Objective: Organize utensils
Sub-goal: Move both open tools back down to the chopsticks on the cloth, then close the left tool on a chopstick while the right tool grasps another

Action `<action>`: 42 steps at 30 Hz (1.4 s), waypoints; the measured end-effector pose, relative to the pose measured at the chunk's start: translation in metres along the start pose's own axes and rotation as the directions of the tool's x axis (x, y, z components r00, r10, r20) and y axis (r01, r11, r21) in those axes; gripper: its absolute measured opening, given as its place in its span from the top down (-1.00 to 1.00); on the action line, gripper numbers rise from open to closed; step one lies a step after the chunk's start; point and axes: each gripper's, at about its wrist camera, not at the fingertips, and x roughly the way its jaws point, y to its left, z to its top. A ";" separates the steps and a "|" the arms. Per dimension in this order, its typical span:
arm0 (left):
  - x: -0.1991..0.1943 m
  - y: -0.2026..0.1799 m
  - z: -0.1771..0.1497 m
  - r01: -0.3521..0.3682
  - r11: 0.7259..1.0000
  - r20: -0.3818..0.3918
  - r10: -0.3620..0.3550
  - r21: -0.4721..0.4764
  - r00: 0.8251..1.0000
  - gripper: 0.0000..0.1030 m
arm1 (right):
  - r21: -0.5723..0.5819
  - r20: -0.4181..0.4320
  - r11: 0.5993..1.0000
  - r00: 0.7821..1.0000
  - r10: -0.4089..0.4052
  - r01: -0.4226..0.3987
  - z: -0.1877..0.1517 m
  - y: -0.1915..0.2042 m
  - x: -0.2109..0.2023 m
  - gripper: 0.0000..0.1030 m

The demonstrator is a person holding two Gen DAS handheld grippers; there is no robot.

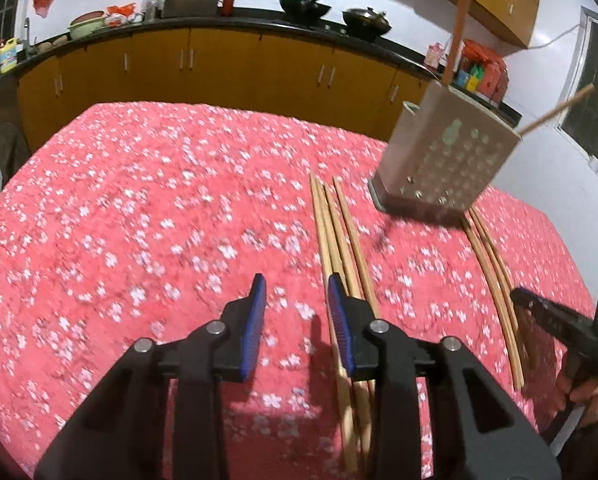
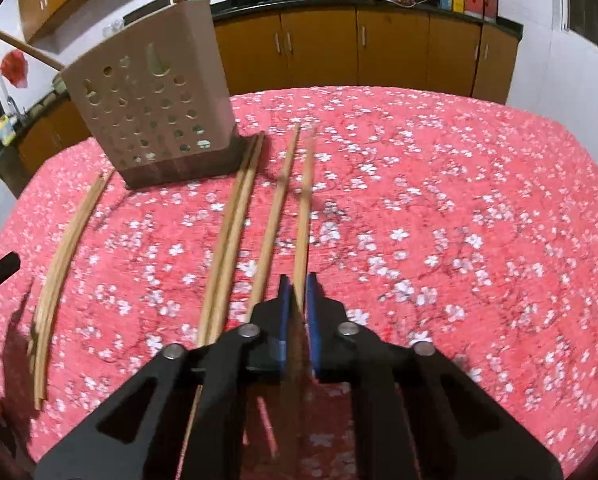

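A grey perforated utensil holder (image 1: 447, 156) (image 2: 151, 108) stands on the red floral tablecloth (image 1: 139, 208) (image 2: 459, 220) with wooden handles sticking out of it. Wooden chopsticks lie loose on the cloth: one bunch (image 1: 339, 232) under my left gripper, a pair (image 1: 495, 276) nearer the right hand, and in the right wrist view a pair (image 2: 235, 232), a single one (image 2: 275, 216) and a bunch at the left (image 2: 59, 268). My left gripper (image 1: 297, 292) is open and empty just above the cloth. My right gripper (image 2: 297, 292) is shut on one chopstick (image 2: 303, 216), which points toward the holder.
A dark counter over orange cabinets (image 1: 227, 60) runs behind the table, with woks (image 1: 305, 8), a bowl and bottles on it. The right hand-held gripper (image 1: 555, 316) shows at the right edge of the left wrist view. A window (image 1: 595, 108) is at the far right.
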 end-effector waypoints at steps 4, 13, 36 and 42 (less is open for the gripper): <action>0.001 -0.007 -0.007 0.024 0.999 -0.025 -0.023 0.021 0.999 0.54 | 0.055 0.004 0.998 1.000 -0.026 0.026 0.003 -0.014 -0.002 0.85; 0.003 -0.018 -0.019 0.038 0.997 -0.065 -0.033 0.072 0.997 0.63 | 0.044 0.009 0.999 1.000 -0.027 0.027 0.000 -0.016 -0.006 0.85; 0.049 -0.014 0.011 -0.116 0.983 -0.086 0.130 0.142 0.988 0.85 | 0.001 0.015 0.999 0.999 -0.034 0.034 0.001 -0.008 -0.003 0.85; 0.059 0.005 0.026 -0.121 0.989 -0.076 0.128 0.084 0.989 0.85 | 0.037 0.019 0.998 0.999 -0.050 0.050 0.014 -0.019 0.008 0.85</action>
